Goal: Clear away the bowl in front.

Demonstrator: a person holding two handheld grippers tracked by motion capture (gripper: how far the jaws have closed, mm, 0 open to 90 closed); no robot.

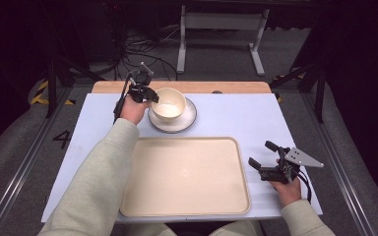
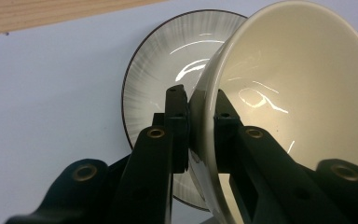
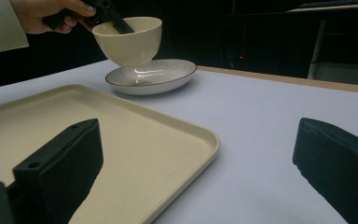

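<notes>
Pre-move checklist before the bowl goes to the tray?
1. Left tool clamped on the bowl rim, one jaw inside, one outside: ok.
2. Bowl lifted clear of the plate: ok, gap seen in the right gripper view.
3. Bowl level: not ok, tilted.
4. Bowl contents: cannot tell.
5. Tray bare: ok.
6. Right tool open, beside the tray: ok.

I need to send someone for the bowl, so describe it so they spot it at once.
Start at the big cream tray on the pale blue table; just beyond its far left corner sits a grey-streaked, dark-rimmed plate. The bowl is above that plate, its rim pinched by the left gripper. It is plain glossy cream, deep and footed, unlike the shallow plate.
</notes>
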